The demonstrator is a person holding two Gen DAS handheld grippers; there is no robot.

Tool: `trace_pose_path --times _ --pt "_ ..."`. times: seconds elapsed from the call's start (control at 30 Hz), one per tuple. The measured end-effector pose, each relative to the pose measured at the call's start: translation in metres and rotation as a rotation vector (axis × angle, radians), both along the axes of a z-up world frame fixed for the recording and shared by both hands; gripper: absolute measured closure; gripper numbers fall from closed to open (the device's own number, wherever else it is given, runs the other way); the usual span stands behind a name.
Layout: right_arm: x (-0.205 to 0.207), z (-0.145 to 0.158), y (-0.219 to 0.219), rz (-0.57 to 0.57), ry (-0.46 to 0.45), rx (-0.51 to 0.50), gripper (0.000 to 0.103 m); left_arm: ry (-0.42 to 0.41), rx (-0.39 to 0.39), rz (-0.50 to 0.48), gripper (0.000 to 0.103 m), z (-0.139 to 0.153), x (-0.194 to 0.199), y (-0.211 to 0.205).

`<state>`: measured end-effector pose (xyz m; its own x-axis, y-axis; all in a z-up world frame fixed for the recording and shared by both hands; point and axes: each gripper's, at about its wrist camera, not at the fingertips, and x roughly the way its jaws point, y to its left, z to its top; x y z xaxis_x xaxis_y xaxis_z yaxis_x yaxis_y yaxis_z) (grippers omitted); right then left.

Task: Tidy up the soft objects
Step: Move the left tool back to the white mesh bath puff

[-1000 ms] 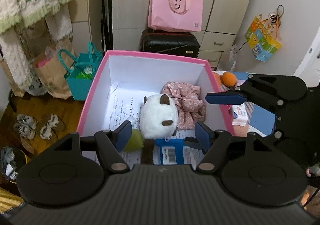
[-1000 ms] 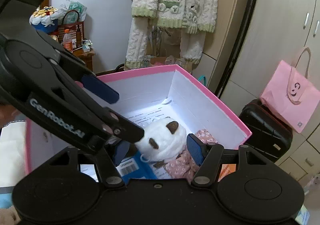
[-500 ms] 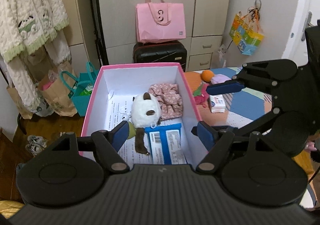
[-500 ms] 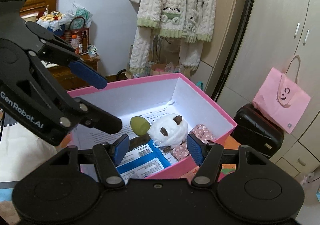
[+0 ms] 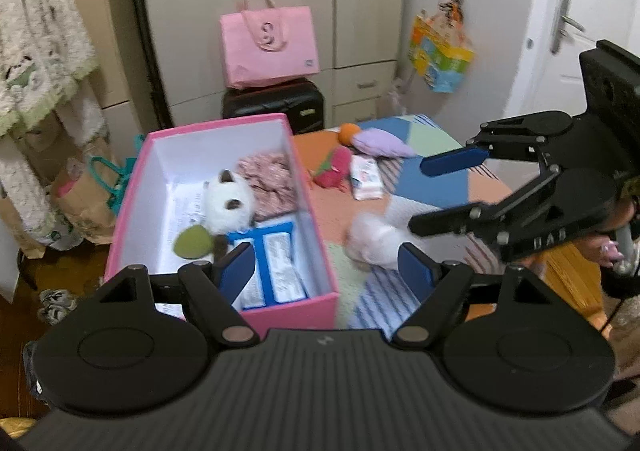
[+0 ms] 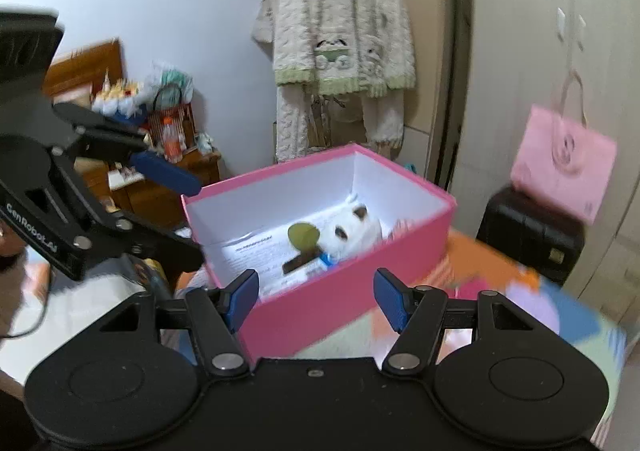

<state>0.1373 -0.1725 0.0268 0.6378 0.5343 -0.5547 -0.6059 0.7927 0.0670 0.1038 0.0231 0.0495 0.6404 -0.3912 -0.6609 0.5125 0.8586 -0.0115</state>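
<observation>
A pink box [image 5: 128,191] with a white inside holds a white plush toy [image 5: 230,205], a pink floral scrunchie [image 5: 270,181], a green pad [image 5: 191,243] and blue tissue packs [image 5: 272,267]. The box also shows in the right wrist view [image 6: 344,291], with the plush toy [image 6: 352,231] inside. My left gripper [image 5: 326,271] is open and empty above the box's near right corner. My right gripper [image 6: 316,297] is open and empty, back from the box; it also shows in the left wrist view [image 5: 448,187]. A white fluffy toy [image 5: 376,239] lies on the patchwork mat, blurred.
On the mat [image 5: 420,179] lie a purple plush [image 5: 380,143] with an orange ball [image 5: 348,129], a pink-red toy [image 5: 336,171] and a tissue pack [image 5: 366,177]. A black suitcase [image 5: 276,105] with a pink bag [image 5: 270,47] stands behind. Paper bags [image 5: 84,203] stand left of the box.
Both grippers have pulled back and up from the box, still open and empty. The left view has swung right, so the mat and its toys now show.
</observation>
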Motion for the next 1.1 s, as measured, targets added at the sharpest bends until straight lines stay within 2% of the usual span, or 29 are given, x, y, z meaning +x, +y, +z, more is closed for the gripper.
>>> trace_pose_path --times 0.3,0.5,0.77,1.1 --pt "-0.032 -0.016 -0.058 -0.132 -0.028 0.006 0.034 0.020 0.035 -0.130 0.025 -0.017 -0.019 -0.045" --pt "-0.042 -0.027 -0.078 -0.154 -0.065 0.015 0.033 0.032 0.054 -0.172 0.025 -0.032 -0.016 -0.074" --pt "-0.030 -0.046 -0.096 -0.156 -0.041 0.058 0.033 0.034 0.044 -0.150 0.025 -0.055 -0.003 -0.096" --pt "0.007 -0.076 -0.109 -0.156 -0.022 0.076 0.032 0.019 0.079 -0.094 0.025 -0.100 0.021 -0.117"
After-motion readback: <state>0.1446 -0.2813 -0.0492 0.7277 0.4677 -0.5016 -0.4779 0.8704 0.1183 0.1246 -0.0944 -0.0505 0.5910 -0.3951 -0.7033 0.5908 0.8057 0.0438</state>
